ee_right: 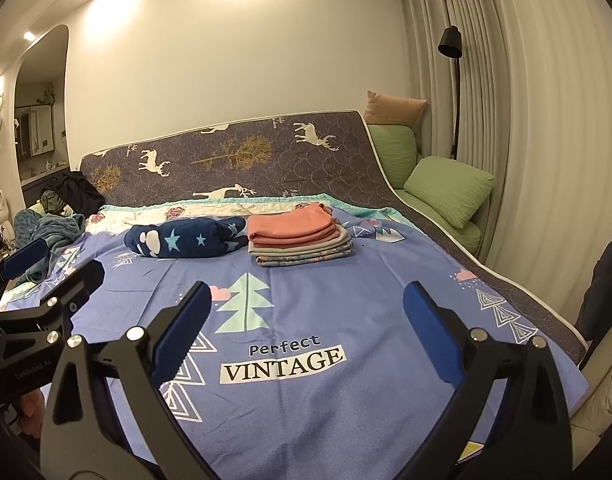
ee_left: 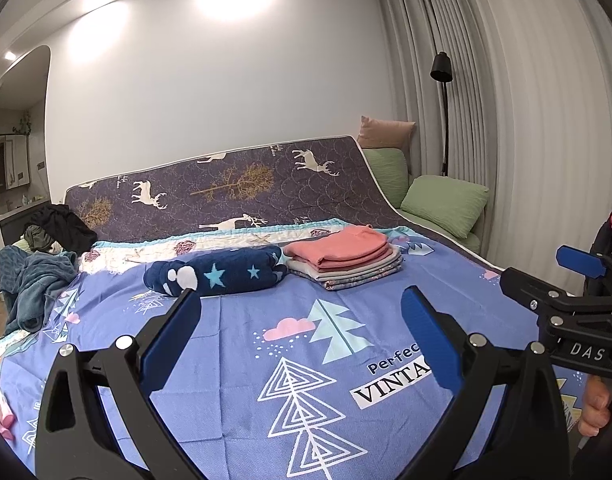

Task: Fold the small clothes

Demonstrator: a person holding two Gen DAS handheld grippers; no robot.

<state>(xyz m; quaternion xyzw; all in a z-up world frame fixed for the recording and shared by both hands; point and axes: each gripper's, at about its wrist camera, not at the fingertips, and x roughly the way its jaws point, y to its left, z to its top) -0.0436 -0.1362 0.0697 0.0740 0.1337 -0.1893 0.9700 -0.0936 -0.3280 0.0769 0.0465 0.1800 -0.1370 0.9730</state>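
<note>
A stack of folded small clothes (ee_left: 344, 258), pink on top and grey below, lies on the blue printed bedsheet (ee_left: 241, 320) toward the far side. It also shows in the right wrist view (ee_right: 297, 238). A rolled navy star-print garment (ee_left: 217, 274) lies just left of the stack, also in the right wrist view (ee_right: 185, 237). My left gripper (ee_left: 301, 300) is open and empty, held above the near part of the sheet. My right gripper (ee_right: 308, 294) is open and empty too, beside it; it shows at the right edge of the left wrist view (ee_left: 546, 276).
A dark deer-print mattress (ee_left: 233, 188) leans up behind the bed. Green cushions (ee_left: 446, 204) and a black floor lamp (ee_left: 442, 68) stand at the right by the curtain. A teal blanket (ee_left: 33, 284) and dark clothes (ee_left: 61, 228) pile at the bed's left edge.
</note>
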